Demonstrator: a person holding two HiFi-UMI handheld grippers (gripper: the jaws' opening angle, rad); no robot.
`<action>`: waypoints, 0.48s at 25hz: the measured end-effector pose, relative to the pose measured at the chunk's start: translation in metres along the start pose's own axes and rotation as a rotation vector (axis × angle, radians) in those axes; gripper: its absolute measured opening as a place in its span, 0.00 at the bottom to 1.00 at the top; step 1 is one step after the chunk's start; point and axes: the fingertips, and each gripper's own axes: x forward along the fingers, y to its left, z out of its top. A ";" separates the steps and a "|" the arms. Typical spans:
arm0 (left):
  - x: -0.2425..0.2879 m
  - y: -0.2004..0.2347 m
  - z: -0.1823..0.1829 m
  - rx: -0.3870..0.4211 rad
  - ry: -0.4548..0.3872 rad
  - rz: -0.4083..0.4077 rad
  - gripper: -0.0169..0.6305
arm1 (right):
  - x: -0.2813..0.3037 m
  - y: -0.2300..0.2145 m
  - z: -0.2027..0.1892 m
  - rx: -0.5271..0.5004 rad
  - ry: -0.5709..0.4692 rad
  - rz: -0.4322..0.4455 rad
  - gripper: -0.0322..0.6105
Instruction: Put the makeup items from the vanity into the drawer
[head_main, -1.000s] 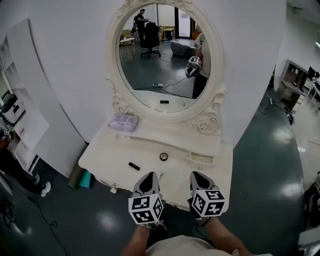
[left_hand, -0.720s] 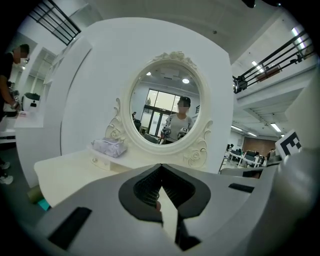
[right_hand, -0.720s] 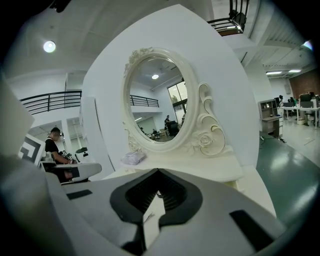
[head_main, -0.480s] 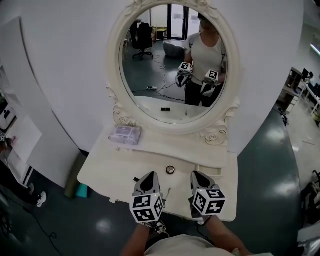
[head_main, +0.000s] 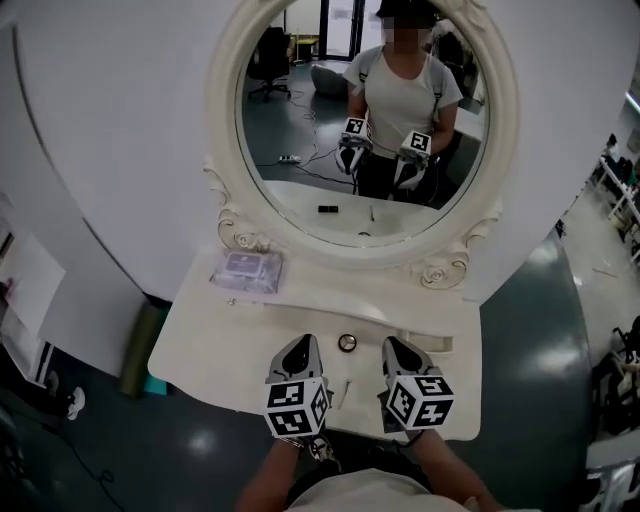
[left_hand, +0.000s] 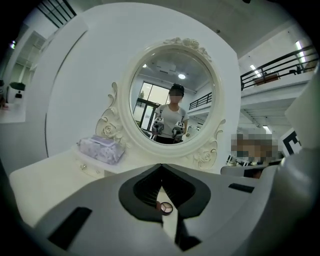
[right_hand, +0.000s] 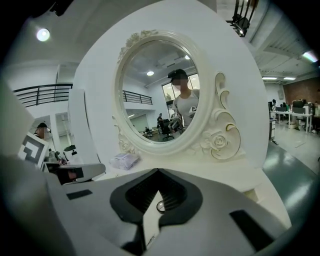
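The left hand-held gripper (head_main: 299, 348) and right hand-held gripper (head_main: 398, 350) are held closed and empty, flanking the round compact (head_main: 347, 343) on the bench (head_main: 200, 330).

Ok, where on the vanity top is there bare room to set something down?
The left half of the white tabletop, between the lilac wrapped pack and the front edge, is bare. The middle is crowded: small round compact, thin pale stick.

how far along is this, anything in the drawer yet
Nothing looks done: the round compact and a thin stick-like item lie on the vanity top, and the purple packet sits on its shelf. Nothing is in hand: the left gripper and right gripper are shut and empty. Everything is left to move; the small drawer shows nothing clearly inside.
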 end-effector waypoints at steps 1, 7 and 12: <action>0.002 0.000 -0.005 -0.003 0.015 -0.001 0.03 | 0.001 -0.002 -0.003 0.006 0.010 -0.007 0.08; 0.011 0.004 -0.029 -0.033 0.068 0.029 0.03 | 0.012 -0.011 -0.018 0.019 0.053 0.004 0.08; 0.014 0.007 -0.036 -0.036 0.079 0.060 0.03 | 0.020 -0.013 -0.021 0.018 0.066 0.040 0.08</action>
